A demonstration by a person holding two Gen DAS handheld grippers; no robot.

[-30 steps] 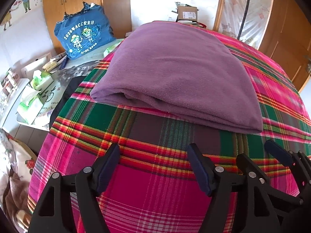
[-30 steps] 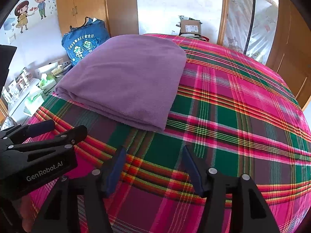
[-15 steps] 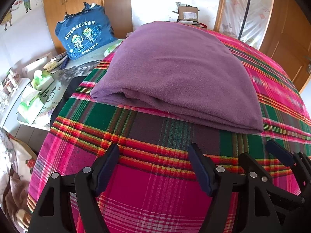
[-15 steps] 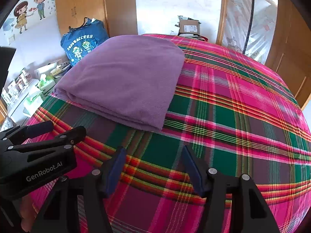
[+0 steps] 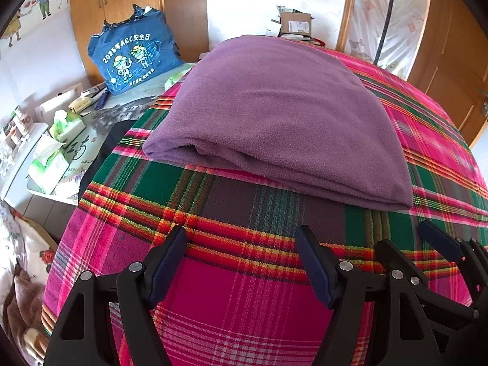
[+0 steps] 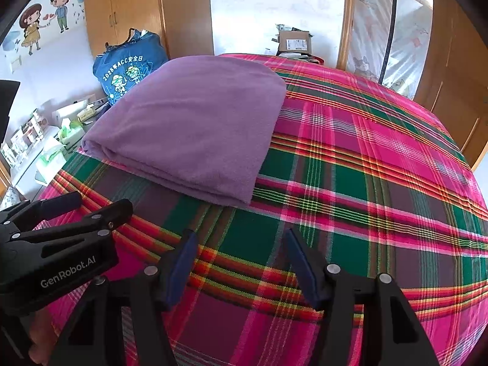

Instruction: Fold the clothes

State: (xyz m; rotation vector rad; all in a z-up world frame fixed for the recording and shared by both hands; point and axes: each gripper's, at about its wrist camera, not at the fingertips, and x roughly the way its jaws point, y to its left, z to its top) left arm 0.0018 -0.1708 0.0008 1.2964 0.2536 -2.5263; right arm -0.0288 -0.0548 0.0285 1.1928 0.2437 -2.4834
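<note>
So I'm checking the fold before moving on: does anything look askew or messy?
Nothing stands out. The folded purple fleece garment lies flat on the pink-green plaid bedspread, layers roughly aligned.

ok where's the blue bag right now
The blue bag sits off the bed's far left edge in both views, against the wooden wardrobe, just left of the folded purple blanket.
</note>
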